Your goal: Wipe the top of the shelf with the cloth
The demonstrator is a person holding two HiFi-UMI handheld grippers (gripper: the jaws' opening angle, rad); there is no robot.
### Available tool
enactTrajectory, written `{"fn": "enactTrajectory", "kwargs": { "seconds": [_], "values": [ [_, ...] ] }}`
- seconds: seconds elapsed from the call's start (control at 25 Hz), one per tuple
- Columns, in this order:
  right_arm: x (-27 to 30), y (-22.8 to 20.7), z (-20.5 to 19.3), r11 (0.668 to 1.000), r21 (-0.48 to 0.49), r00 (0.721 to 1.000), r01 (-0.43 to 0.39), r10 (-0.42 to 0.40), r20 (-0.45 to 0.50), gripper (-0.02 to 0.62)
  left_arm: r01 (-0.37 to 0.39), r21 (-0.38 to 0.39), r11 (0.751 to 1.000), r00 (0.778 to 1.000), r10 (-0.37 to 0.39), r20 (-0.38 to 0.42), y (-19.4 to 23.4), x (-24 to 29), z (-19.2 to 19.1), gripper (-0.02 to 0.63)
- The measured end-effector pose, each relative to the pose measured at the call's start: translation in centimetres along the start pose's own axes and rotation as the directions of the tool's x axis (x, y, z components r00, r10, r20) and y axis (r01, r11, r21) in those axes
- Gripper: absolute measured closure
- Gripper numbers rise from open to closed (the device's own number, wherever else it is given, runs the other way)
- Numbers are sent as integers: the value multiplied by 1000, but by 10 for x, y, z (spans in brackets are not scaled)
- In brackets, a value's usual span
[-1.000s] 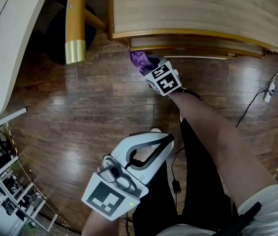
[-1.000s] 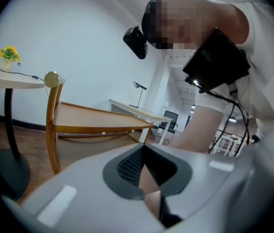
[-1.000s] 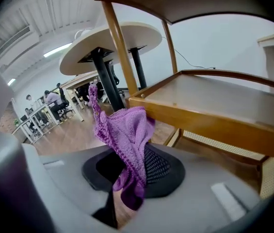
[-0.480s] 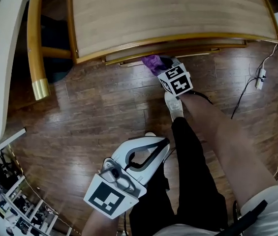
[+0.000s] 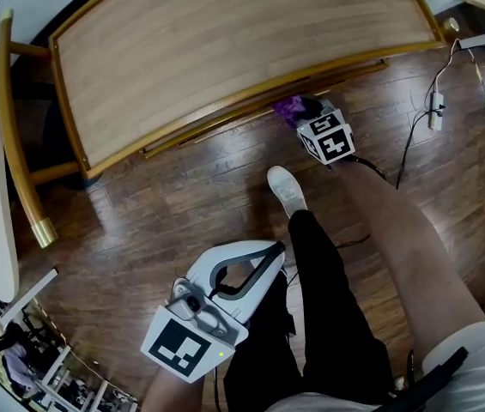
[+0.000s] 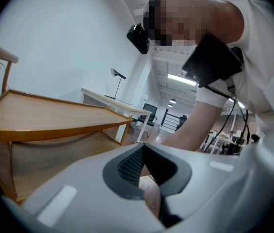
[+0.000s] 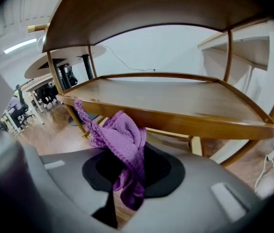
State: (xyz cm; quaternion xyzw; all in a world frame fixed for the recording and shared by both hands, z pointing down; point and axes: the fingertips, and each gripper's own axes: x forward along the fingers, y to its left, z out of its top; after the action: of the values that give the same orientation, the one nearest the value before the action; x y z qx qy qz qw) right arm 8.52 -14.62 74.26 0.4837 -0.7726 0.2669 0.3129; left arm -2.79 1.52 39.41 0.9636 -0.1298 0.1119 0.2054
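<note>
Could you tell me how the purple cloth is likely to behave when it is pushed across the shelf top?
Probably floppy: the purple cloth droops and folds where the right gripper pinches it. Likely light, since a small pinch holds it. Its textured weave may drag and bunch on the wooden shelf top.

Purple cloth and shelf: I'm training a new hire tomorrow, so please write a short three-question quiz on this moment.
1. True or false: the purple cloth lies spread flat on the shelf top.
2. Which gripper has the cloth between its jaws? A) left B) right C) neither
3. Short answer: what stands between the jaws of the left gripper?

Key
1. False. It hangs bunched from a gripper at the shelf's front edge, below the top.
2. B. The right gripper is clamped on it.
3. Nothing. Its jaws are together and empty, held low near the person's legs.
</note>
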Motion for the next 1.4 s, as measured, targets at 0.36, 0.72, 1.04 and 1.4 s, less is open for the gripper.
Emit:
{"fn": "enactTrajectory", "kwargs": {
  "seconds": [0.36,0.72,1.04,1.4],
  "values": [
    [-55,-137,-37,981,59,982,186,-184,-48,499,86,11,996,995,-85,-48,2,46,16,588],
    [-99,-231,-59,954,27,948,298,-293,-124,499,125,8,992,990,-125,-66,11,80,33,588],
    [-112,-249,-74,953,38,940,301,-290,-178,499,122,6,993,990,-121,-72,25,97,51,588],
    [-166,-197,-100,967,104,948,232,-201,-247,499,135,48,990,986,-129,-107,11,85,74,588]
  ]
}}
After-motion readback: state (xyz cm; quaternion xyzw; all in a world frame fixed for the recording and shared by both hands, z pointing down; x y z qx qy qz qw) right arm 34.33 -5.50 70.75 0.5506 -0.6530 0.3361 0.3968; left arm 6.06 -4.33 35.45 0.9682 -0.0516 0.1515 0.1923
